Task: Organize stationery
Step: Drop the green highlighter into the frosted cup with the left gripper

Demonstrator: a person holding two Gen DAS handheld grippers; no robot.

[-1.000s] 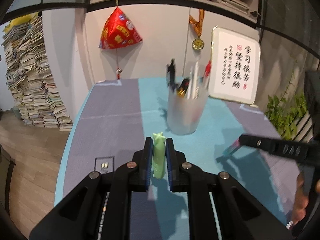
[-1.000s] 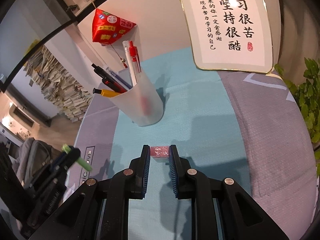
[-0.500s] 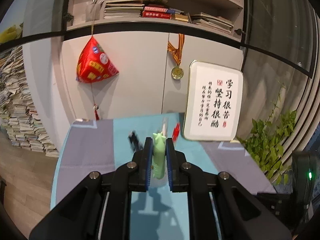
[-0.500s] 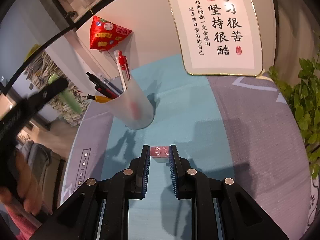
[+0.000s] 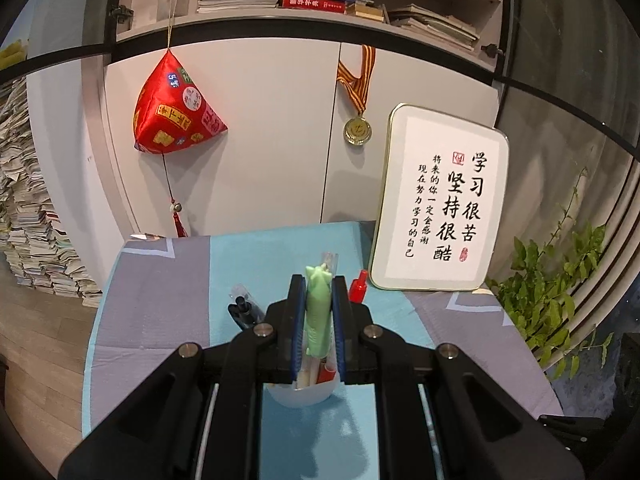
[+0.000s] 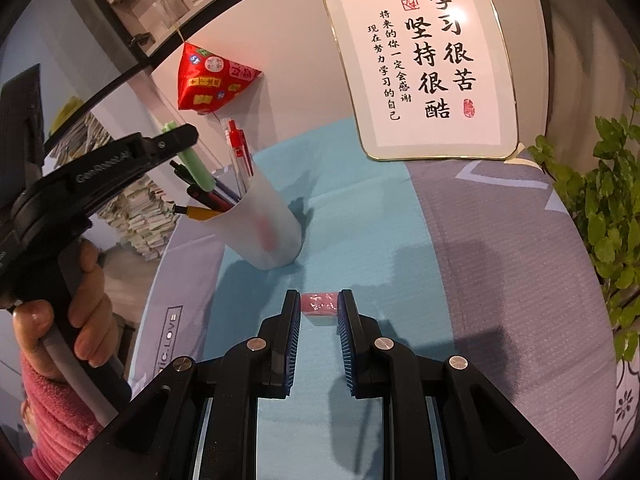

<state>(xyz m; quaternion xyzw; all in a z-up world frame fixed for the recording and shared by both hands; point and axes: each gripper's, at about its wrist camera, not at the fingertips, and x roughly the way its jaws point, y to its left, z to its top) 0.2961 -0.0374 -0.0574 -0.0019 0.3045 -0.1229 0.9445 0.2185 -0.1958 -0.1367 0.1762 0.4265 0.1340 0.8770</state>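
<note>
My left gripper (image 5: 318,284) is shut on a light green pen (image 5: 317,312) and holds it upright over the frosted white pen cup (image 5: 304,394). In the right wrist view the same gripper (image 6: 188,136) holds the green pen (image 6: 194,164) with its lower end inside the cup (image 6: 264,224), among several pens. My right gripper (image 6: 319,300) is low over the blue cloth, shut on a small pink eraser (image 6: 320,305) that fills the gap between its jaws.
A framed calligraphy board (image 6: 424,60) leans on the wall at the back right. A red pyramid ornament (image 5: 176,112) and a medal (image 5: 357,130) hang on the cabinet. A green plant (image 6: 608,216) stands off the table's right edge. Book stacks (image 5: 24,220) stand left.
My left gripper rose and moved forward over the cup with the green pen, and the pen's lower end now dips into the cup. My right gripper stayed on the eraser.
</note>
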